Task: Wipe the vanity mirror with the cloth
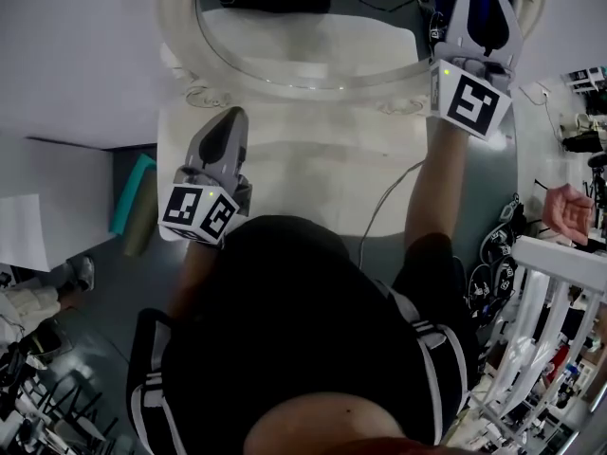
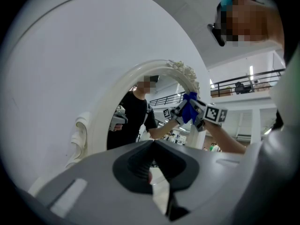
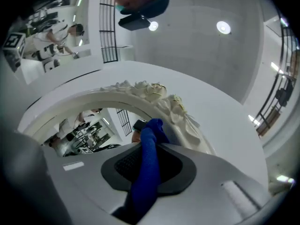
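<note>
**Item 1. Left tongs**. Nearest, at 9 o'clock in the head view, low over the bench. Jaws are pressed together with nothing between them. The marker cube sits at the rear.

**Item 2. Cable**. Thin and pale, trailing across the bench top toward 6 o'clock.

**Item 3. Right tongs**. At 1 o'clock in the head view, raised to the mirror. Jaws pinch a bunched fold of the cloth, whose end pokes out past the tips.

**Item 4. Cloth**. Blue, held at the mirror's edge, about 2 o'clock on the oval as the left gripper view shows it. Whether it touches the glass cannot be told.
- Handling, judged: light, soft and limp.
- Best pinched on a gathered fold, as here, leaving a pad free to drag.

**Item 5. Vanity mirror**. Oval glass in a white frame, with a moulded floral crest just beyond the cloth.
- Handling, judged: the glass is smooth and fragile, and the moulding is brittle.
- Suits light, even pressure, kept clear of the crest.

**Markings.** No brand, label or legible writing; only black-and-white square patterns on the cubes.
</note>
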